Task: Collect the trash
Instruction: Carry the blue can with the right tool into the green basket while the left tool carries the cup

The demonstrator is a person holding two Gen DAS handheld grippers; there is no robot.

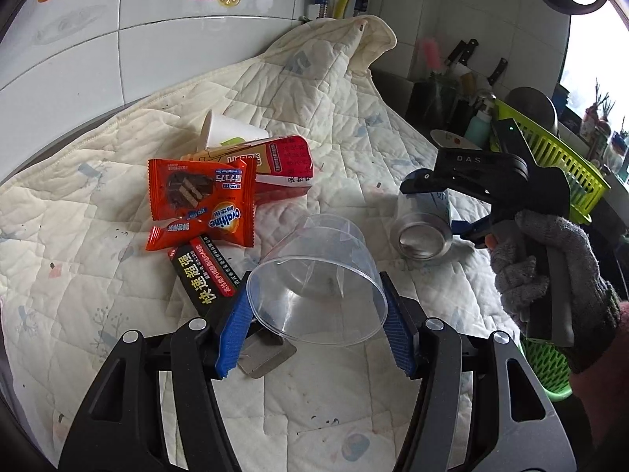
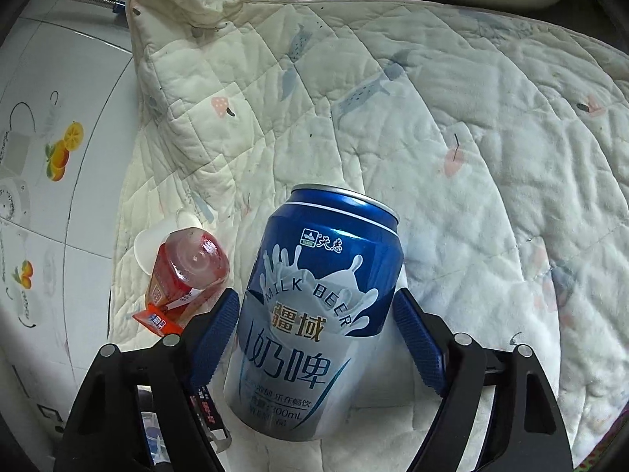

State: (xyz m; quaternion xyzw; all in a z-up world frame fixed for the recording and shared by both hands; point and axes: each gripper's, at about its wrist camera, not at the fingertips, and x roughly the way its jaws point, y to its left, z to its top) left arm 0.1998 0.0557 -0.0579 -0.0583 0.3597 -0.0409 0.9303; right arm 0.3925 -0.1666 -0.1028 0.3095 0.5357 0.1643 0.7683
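1. While a quilted cloth (image 1: 314,118) covers the surface, the left tool (image 1: 314,326) straddles a clear plastic cup (image 1: 314,287) lying on its side, pads at its rim; whether it pinches is unclear.
2. Across open quilt, the right tool (image 2: 314,338) brackets a blue can (image 2: 314,314) reading "MILK BEER" and "300mL", its pads spread just off the sides.
3. Wrappers crowd the left tool's far-left side, one marked "Ovaltine" (image 1: 200,196).

clear plastic cup (image 1: 318,279) on its side | blue milk beer can (image 2: 314,314) lying | orange wrappers (image 1: 200,200) piled
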